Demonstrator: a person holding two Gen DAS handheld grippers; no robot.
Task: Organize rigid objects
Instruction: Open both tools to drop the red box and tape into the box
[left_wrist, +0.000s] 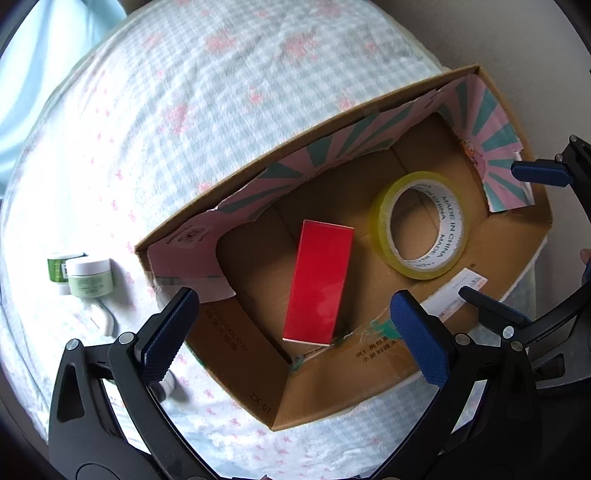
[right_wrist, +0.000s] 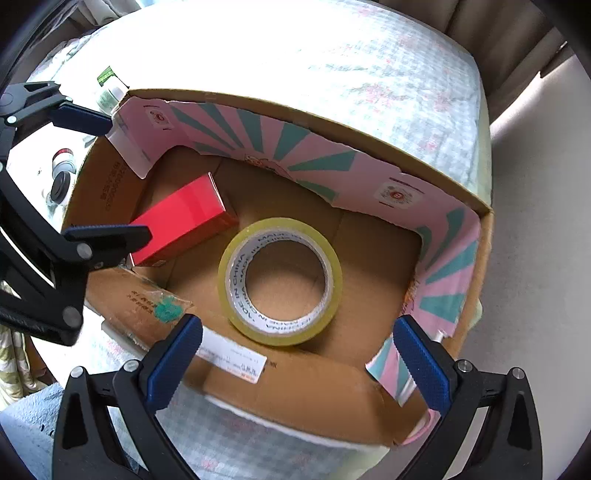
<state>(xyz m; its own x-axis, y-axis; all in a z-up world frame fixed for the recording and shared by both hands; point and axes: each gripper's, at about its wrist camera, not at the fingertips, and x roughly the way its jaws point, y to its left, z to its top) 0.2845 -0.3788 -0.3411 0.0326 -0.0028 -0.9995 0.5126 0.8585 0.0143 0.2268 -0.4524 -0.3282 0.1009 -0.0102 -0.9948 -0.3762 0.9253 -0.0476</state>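
An open cardboard box (left_wrist: 517, 236) (right_wrist: 303, 391) sits on a checked bedspread. Inside lie a red carton (left_wrist: 319, 286) (right_wrist: 184, 218) and a yellowish tape roll (left_wrist: 421, 225) (right_wrist: 279, 280). My left gripper (left_wrist: 291, 336) is open and empty, above the box's near-left corner; it also shows at the left in the right wrist view (right_wrist: 96, 173). My right gripper (right_wrist: 295, 358) is open and empty, above the box's near wall by the tape roll. Its fingers (left_wrist: 539, 173) show at the right in the left wrist view.
Two small green-and-white jars (left_wrist: 90, 277) stand on the bedspread left of the box, seen also as (right_wrist: 107, 88). Small bottles (right_wrist: 61, 177) lie near the box's left side. A pale floor (right_wrist: 535, 258) lies beyond the bed's right edge.
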